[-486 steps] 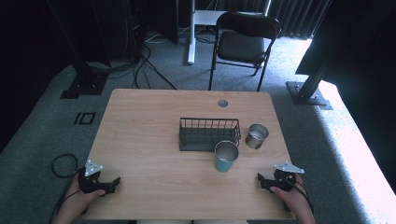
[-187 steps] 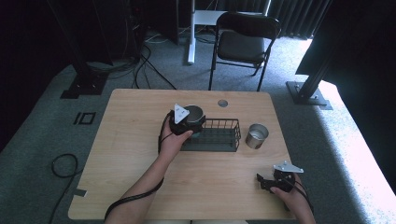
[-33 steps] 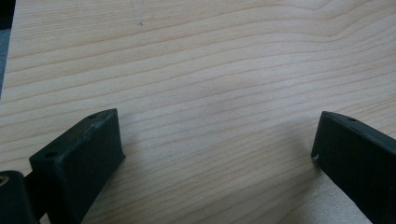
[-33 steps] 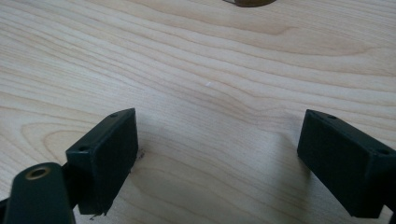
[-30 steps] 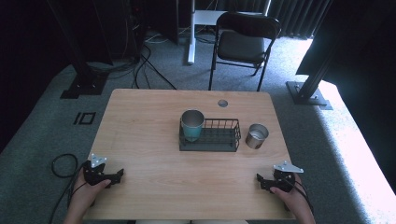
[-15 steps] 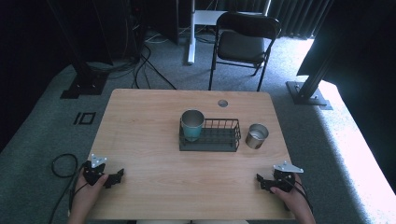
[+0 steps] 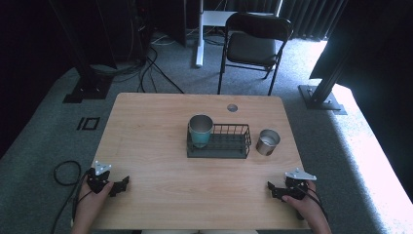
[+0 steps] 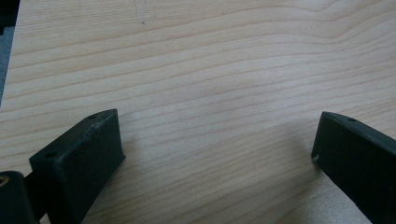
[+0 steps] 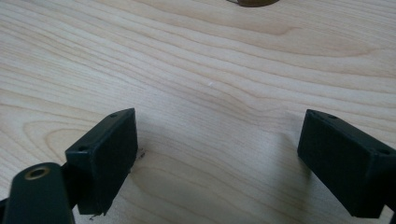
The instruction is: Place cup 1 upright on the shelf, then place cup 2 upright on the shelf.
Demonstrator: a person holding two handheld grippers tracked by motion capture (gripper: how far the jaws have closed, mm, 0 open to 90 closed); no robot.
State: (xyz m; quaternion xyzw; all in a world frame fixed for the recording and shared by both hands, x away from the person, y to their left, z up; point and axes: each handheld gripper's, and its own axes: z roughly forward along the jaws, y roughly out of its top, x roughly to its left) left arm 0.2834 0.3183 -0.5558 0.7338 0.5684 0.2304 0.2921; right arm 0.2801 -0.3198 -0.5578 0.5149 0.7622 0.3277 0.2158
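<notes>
The teal metal cup [image 7: 200, 130] stands upright, mouth up, in the left end of the black wire basket [image 7: 229, 144] (mid-counter); left tool [image 7: 122, 184] and right tool [image 7: 271, 187] rest wide, empty

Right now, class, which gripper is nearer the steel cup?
Right. The right gripper rests near the table's front edge, just in front of the steel cup; the left gripper sits at the far front-left corner.

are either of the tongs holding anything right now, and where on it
Nothing is held. The left tongs and right tongs both rest open on the table, with only bare wood between their jaws.
</notes>
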